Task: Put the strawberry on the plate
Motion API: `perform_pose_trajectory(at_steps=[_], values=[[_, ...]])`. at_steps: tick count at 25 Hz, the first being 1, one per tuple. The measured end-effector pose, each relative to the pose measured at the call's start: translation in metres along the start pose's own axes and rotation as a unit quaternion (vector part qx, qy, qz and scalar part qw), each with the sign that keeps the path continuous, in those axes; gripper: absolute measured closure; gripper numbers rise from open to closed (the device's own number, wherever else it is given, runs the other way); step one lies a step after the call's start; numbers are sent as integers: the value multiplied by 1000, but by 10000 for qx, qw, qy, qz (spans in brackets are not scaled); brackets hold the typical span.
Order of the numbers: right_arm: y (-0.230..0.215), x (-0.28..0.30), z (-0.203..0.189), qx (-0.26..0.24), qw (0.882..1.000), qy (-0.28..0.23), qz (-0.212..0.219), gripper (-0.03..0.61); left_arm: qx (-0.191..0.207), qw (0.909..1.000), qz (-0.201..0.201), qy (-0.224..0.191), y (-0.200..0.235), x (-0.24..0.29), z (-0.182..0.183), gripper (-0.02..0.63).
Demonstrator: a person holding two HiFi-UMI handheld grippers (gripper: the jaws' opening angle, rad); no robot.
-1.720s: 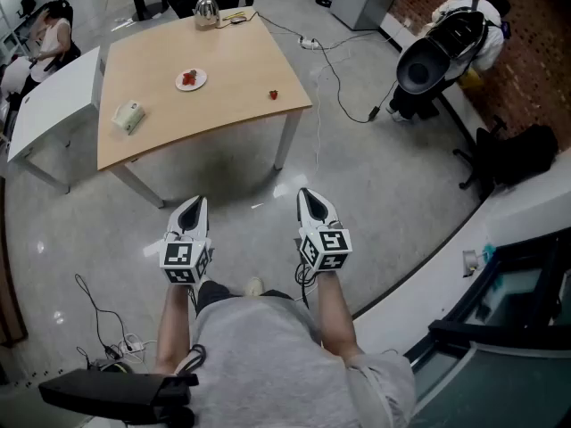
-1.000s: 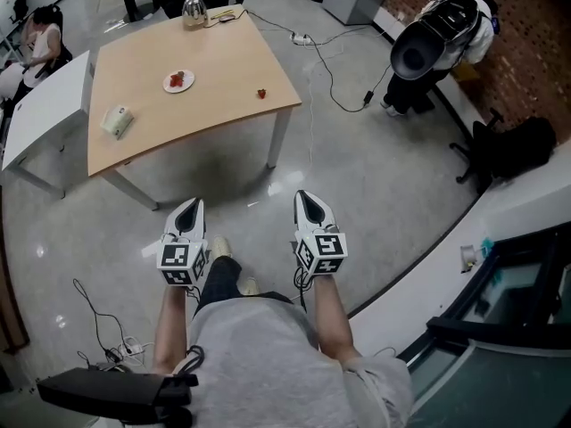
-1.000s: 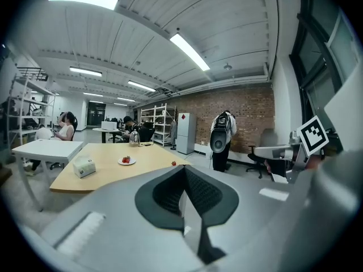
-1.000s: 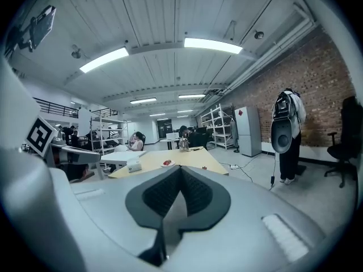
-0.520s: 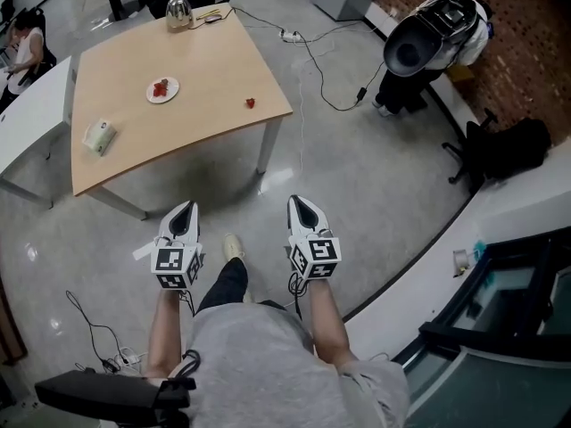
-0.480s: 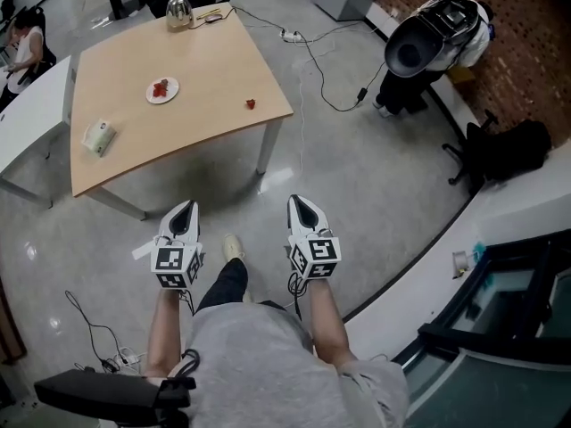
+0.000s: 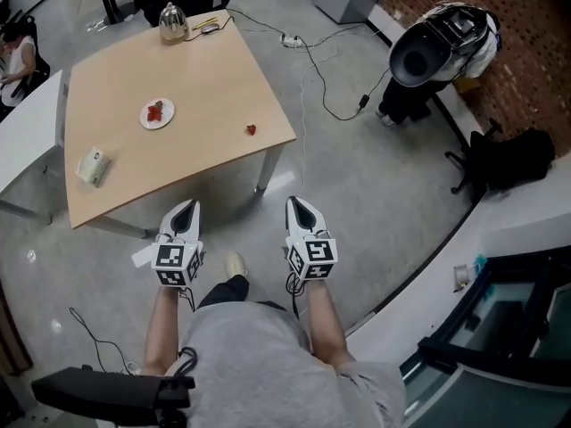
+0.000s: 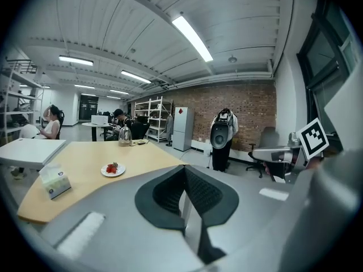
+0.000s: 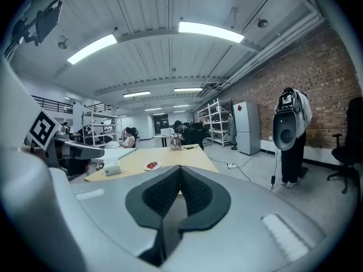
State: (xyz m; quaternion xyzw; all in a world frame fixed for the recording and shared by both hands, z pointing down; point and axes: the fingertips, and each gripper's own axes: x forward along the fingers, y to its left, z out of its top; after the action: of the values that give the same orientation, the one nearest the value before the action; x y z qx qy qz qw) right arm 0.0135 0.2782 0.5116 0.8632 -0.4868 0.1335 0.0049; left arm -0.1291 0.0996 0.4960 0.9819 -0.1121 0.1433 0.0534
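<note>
We hold both claws low in front of us, over the grey floor and well short of the table (image 7: 196,69). The left gripper (image 7: 185,210) has its jaws pressed together with nothing between them, and its own view shows the dark pads meeting along one seam. The right gripper (image 7: 299,209) is the same: jaws closed, empty. Both point ahead towards the table and tilt slightly down.

The strawberry (image 7: 251,129) lies on the bare wood near the table's right edge, well apart from the plate (image 7: 166,119). The plate sits further left, towards the middle of the tabletop, and carries something red, probably more fruit, though it is too small for us to be sure. A tissue box (image 7: 93,167) rests near the left edge, and a kettle (image 7: 171,22) stands at the far side.
</note>
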Motion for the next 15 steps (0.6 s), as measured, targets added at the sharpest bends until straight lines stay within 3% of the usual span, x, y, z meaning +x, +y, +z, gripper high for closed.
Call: perform_pose_trajectory(at_steps=[15], values=[[-9, 92, 12, -128, 9997, 213, 86, 572, -125, 9998, 31, 128, 50, 70, 4, 594]])
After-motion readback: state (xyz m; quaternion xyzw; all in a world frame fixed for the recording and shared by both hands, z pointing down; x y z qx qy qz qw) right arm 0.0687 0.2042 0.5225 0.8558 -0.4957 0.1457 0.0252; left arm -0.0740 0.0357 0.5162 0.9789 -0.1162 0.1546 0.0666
